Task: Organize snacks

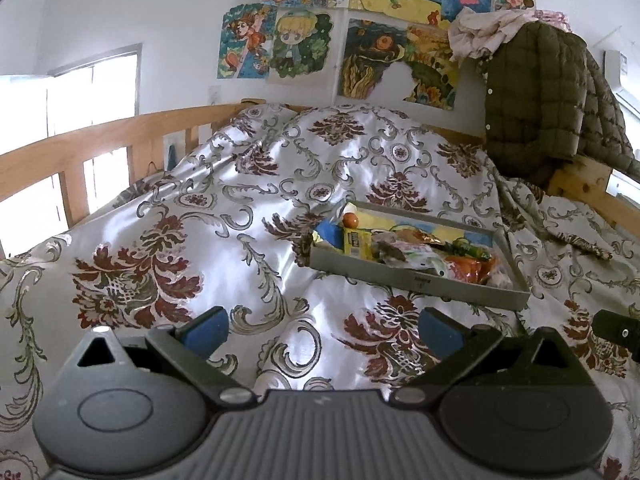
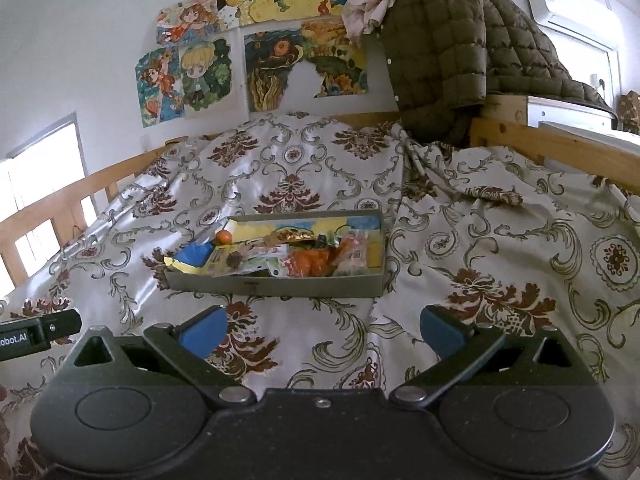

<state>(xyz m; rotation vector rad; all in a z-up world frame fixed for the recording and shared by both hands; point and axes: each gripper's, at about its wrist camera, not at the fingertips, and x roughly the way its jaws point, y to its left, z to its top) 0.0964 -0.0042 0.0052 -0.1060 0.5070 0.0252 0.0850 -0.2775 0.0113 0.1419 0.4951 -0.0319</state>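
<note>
A shallow grey box (image 1: 416,280) (image 2: 280,285) lies on the patterned bedspread, filled with several snacks. Among them are an orange ball (image 1: 350,220) (image 2: 224,236), a blue packet (image 1: 332,231) (image 2: 194,255), a yellow pack (image 1: 354,242) and orange wrapped pieces (image 1: 468,268) (image 2: 312,262). My left gripper (image 1: 322,330) is open, hovering over the bedspread in front and to the left of the box, with nothing between its blue pads. My right gripper (image 2: 322,330) is open too, just in front of the box, and holds nothing.
The shiny floral bedspread (image 1: 200,220) (image 2: 500,240) is rumpled into folds around the box. A wooden rail (image 1: 80,148) runs on the left. An olive quilted jacket (image 1: 532,100) (image 2: 440,40) hangs over the headboard at the right. Drawings cover the wall behind.
</note>
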